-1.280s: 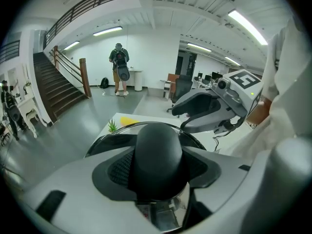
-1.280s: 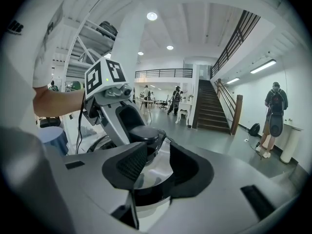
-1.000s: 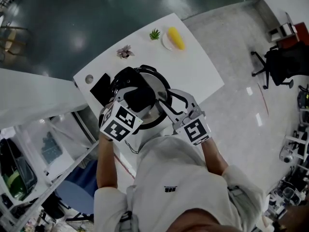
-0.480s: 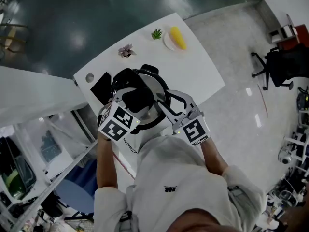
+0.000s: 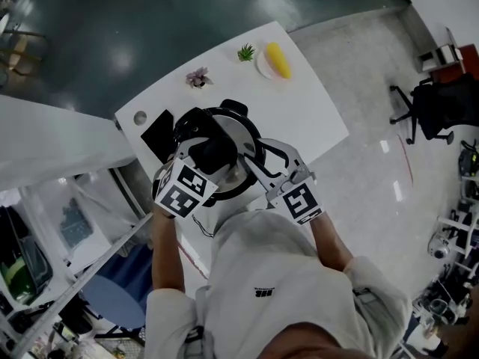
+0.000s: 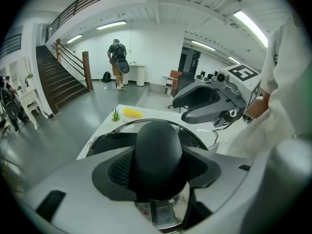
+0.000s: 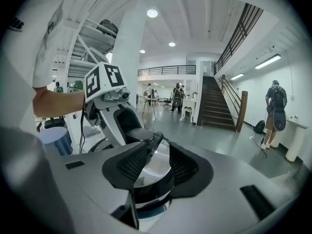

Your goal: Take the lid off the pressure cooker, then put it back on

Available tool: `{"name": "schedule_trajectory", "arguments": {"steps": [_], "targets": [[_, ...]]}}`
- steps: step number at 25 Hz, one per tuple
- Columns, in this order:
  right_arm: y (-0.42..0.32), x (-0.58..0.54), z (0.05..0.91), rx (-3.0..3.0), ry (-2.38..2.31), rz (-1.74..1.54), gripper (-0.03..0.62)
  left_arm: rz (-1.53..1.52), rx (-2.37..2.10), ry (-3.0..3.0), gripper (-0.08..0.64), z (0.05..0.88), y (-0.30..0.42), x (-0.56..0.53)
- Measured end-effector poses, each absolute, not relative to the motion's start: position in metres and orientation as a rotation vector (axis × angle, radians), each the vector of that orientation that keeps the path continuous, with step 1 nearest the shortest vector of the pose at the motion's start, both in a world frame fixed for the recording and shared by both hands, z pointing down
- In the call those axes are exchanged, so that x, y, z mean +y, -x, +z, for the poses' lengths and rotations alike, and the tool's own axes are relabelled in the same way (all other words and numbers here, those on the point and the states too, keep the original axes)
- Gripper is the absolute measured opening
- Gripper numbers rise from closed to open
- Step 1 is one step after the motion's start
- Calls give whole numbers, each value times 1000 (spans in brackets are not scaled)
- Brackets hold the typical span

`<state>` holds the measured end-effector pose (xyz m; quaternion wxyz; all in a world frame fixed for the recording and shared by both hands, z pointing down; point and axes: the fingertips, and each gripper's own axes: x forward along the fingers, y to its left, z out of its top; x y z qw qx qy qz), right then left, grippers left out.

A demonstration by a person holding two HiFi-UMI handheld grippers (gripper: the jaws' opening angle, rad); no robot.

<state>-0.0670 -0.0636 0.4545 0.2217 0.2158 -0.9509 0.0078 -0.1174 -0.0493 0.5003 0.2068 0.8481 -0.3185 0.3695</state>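
White short-sleeved T-shirt [image 5: 278, 294]; grey left gripper [image 5: 212, 152] and right gripper [image 5: 254, 155] have black-padded jaws.

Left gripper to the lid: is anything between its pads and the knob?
Nothing: in the left gripper view the left gripper has both pads pressed straight against the black lid knob.

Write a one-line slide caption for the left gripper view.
Left gripper clamped on the pressure cooker lid's black knob, right gripper opposite, white table beyond.
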Motion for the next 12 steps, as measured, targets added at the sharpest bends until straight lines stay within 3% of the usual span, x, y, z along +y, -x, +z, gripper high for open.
{"name": "schedule_trajectory", "arguments": {"steps": [12], "targets": [[67,-62,456,-2602,-600,91,129,1026,-957,-2336,288,505,115,-48]]}}
